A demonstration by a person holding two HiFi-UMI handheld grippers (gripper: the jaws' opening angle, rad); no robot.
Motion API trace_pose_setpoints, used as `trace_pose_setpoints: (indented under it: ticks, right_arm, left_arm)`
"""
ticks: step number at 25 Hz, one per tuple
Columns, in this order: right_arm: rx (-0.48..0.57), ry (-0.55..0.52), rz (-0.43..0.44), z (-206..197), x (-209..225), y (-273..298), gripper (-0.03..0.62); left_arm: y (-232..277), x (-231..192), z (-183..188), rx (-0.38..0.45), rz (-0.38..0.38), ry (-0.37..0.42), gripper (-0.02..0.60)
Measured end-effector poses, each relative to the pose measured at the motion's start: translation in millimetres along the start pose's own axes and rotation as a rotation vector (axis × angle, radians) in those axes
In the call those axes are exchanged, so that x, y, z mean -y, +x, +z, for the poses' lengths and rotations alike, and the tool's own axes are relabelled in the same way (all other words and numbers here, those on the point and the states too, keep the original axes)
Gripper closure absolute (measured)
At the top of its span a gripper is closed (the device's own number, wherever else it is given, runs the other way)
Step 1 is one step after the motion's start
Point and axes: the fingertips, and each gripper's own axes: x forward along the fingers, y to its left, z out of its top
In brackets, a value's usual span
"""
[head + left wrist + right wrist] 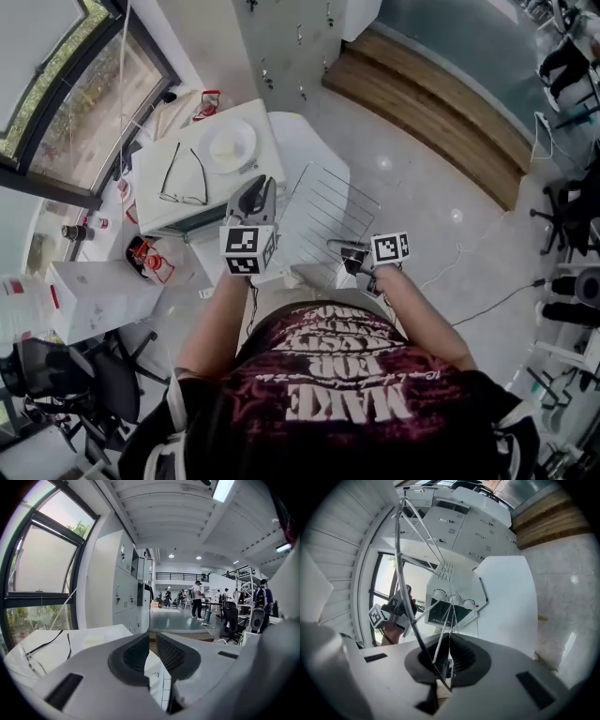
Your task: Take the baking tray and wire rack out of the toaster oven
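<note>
Clamping on 1 edge wire of the wire rack (323, 217), the right gripper (448, 645) has both pads clenched on that wire; the rest of the rack fans up and away from the jaws.

Rack position: tilted, fully outside the toaster oven (234, 183), and held above the white table (314, 141), to the right of the oven.

Left gripper (152, 638): released; its 2 pads stand slightly apart with nothing between them, and it points out across the room toward the far side. In the head view it sits between the oven and the rack, close to the rack's left edge; whether it touches the rack cannot be told.

Oven position: at the left of the table, front facing the near side. The right gripper view shows 3 knobs (453, 599) in a row on that front, beside a dark panel.

Items on the oven top: 1 pair of glasses (172, 197) toward the left; 1 white plate (230, 147) toward the far right corner; the 2 lie apart.
</note>
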Motion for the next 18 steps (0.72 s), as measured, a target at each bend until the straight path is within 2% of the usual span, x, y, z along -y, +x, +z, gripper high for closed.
trace_pose_setpoints:
  ticks: [6, 10, 14, 18]
  right_arm:
    - [-0.047, -0.017, -0.040, 16.6, 12.2, 0.0, 0.585]
    - [-0.083, -0.028, -0.024, 33.6, 16.5, -1.7, 0.586]
    - [-0.172, -0.060, -0.008, 52.1, 29.8, -4.2, 0.576]
    - [-0.265, -0.086, -0.001, 76.6, 50.4, -7.1, 0.576]
  left_arm:
    - [34.2, 3.8, 1.4, -0.019, -0.032, 0.018, 0.529]
    - [54.5, 10.9, 5.3, -0.026, -0.034, 0.025, 0.529]
    - [74.0, 4.5, 5.7, -0.045, 0.035, 0.005, 0.529]
    - [84.9, -8.4, 3.7, -0.074, 0.152, -0.021, 0.529]
